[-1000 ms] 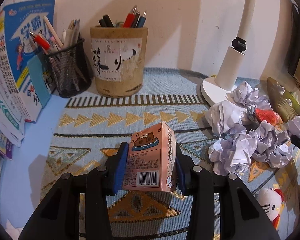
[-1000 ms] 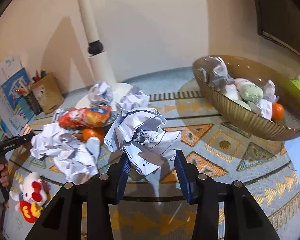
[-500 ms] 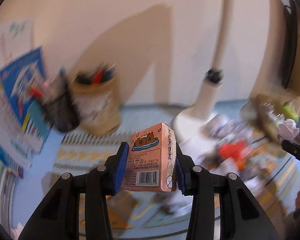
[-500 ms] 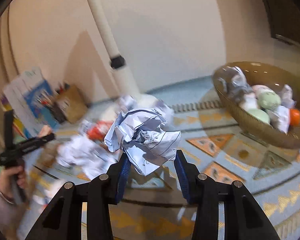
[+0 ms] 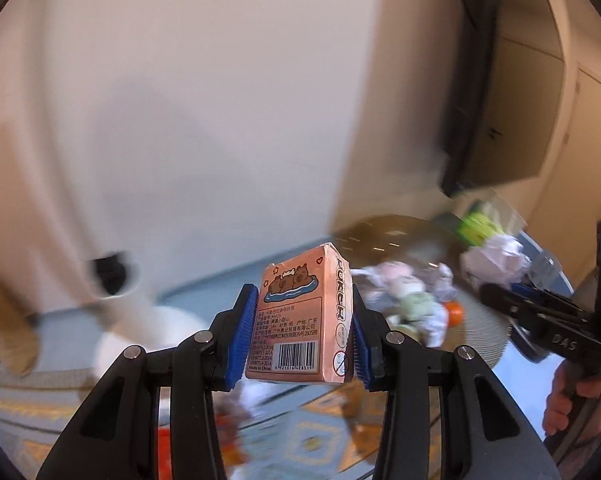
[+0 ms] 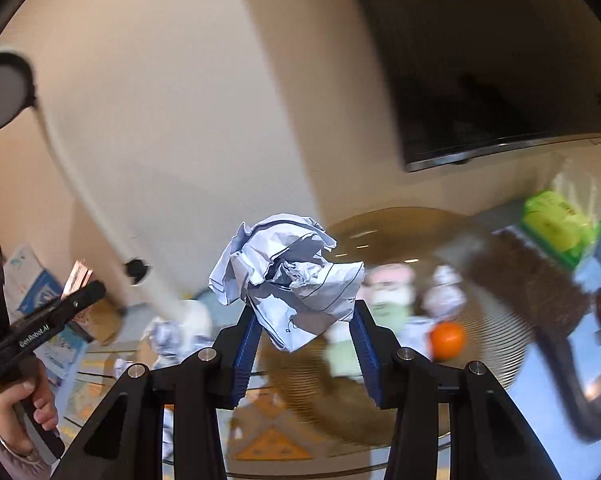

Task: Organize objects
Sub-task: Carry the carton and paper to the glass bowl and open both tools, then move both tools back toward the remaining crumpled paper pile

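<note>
- The left hand-held gripper [image 5: 303, 336] is clamped on a small pink cardboard box of playing cards [image 5: 300, 320], blue pads pressing its two narrow sides.
- The pink box sits upright between the pads, held in the air, barcode face toward the camera and a cartoon of two brown animals near its top.
- The right hand-held gripper [image 6: 303, 342] grips a crumpled ball of white lined paper [image 6: 288, 276], which bulges up above the blue pads and is likewise held clear of the surface.
- Beyond both held things lies a wide, shallow golden ribbed bowl [image 6: 496, 344]; it is blurred in both views.
- Inside the bowl are blurred pale items, more crumpled paper and a small orange round fruit [image 6: 446, 340]; what the pale items are cannot be told.
- In the left wrist view the right-hand device appears at the right edge as a black tool with a paper wad at its tip, held by a bare hand [image 5: 572, 400].
- In the right wrist view the left-hand device shows at the left edge as a black bar held by a hand [image 6: 24, 400].
- A white desk lamp [image 5: 132, 320] stands on a patterned blue and gold woven mat [image 5: 308, 436] covering the surface.
- A dark flat screen [image 6: 480, 60] hangs on the beige wall behind the bowl.
</note>
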Motion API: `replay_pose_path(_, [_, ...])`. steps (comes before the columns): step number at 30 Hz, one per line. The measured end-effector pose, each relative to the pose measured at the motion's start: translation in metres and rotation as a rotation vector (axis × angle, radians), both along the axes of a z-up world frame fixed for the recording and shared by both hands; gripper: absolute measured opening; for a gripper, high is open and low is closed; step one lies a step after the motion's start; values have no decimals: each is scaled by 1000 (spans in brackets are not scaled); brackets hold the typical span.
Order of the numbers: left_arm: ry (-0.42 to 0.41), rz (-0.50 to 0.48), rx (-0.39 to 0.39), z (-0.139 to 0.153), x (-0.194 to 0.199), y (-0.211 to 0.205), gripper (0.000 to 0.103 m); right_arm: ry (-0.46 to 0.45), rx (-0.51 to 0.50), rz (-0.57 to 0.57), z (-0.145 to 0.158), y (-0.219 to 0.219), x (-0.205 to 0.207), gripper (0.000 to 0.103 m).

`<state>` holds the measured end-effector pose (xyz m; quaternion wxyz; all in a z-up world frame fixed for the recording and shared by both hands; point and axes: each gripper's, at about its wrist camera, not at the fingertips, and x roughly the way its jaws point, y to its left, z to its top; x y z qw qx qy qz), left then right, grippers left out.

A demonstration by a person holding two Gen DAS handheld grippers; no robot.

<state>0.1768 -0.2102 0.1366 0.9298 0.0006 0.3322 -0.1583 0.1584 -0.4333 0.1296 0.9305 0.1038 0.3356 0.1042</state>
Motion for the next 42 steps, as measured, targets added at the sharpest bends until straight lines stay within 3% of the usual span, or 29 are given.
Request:
replay_pose_path(8, [88,-157,12,-40,14,-87,42,73,-16,-90,-15,-54,13,44])
replay_pose_path(9, [96,-172,21,-45,15,-95,51,80,-13,-95,-17,-56,16,44])
replay_pose_path(10, [95,-178,22,-48,15,-100,66,94,-8,-99,-19,-60,18,51])
replay_pose_path(11, [94,-188,24,-51,15,-103,101,117,0,-100,-22,-64,22,67])
replay_pose_path(12, [80,-210,36,-53,12,-108,103,157,10,-108,-26,-68,26,77])
replay_pose_path(13, [65,-222,57,-54,9,-111,102,190,21,-116,-30,-71,30,103])
replay_pose_path(15, [32,-222,94,-52,2,-113,102,246,49,-122,-36,-79,37,103])
replay_pose_path(21, [40,-176,85,-43,1,-95,102,218,69,-136,-27,-80,27,103])
replay_pose_path(27, [-18,-139,84,-16,-16,-61,102,188,50,-112,-11,-49,15,103])
replay_pose_path(31, [-61,-88,79,10,-27,-18,103,137,33,-65,5,-20,6,103])
replay_pose_path(36, [-126,13,142,40,-47,48,103,58,47,24,23,25,-7,103])
replay_pose_path(42, [-116,114,171,38,-68,130,103,27,50,123,21,83,-22,103])
